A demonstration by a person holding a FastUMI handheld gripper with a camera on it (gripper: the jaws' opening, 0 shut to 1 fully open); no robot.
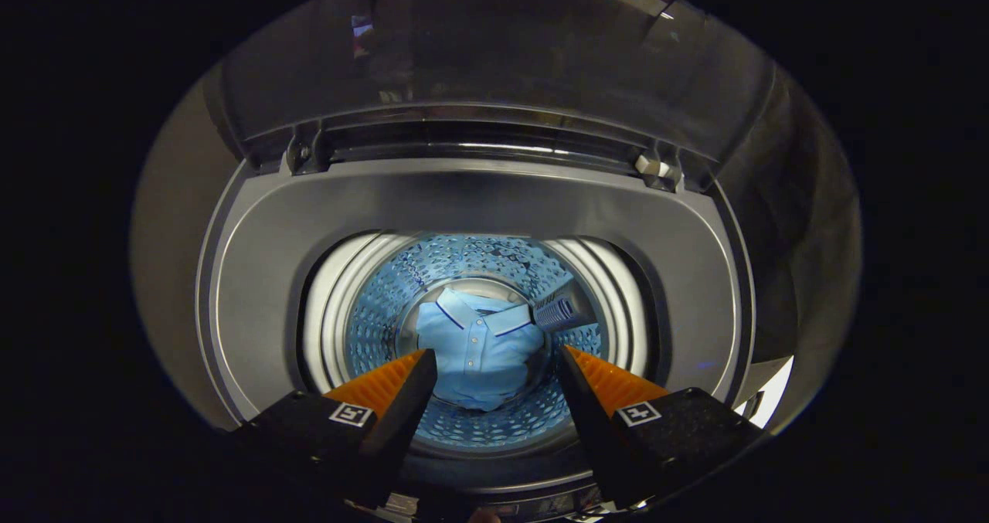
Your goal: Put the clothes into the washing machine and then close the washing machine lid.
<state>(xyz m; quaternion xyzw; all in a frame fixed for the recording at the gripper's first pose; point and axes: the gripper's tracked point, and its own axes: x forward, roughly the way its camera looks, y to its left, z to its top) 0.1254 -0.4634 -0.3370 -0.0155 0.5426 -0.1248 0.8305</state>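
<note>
I look down into a top-loading washing machine (479, 206) with a grey top rim. At the bottom of its perforated drum (386, 307) lies a light blue shirt (479, 349) with a dark-edged collar. My gripper (496, 353) hangs above the drum mouth, open, nothing between its fingers; the shirt shows far below in the gap between them. The dark transparent lid (494, 52) stands raised behind the opening, held by two hinges.
A small ribbed filter piece (560, 310) sits on the drum wall to the right of the shirt. The lid's hinges (303, 151) flank the back of the rim. A pale wall (166, 222) stands left of the machine.
</note>
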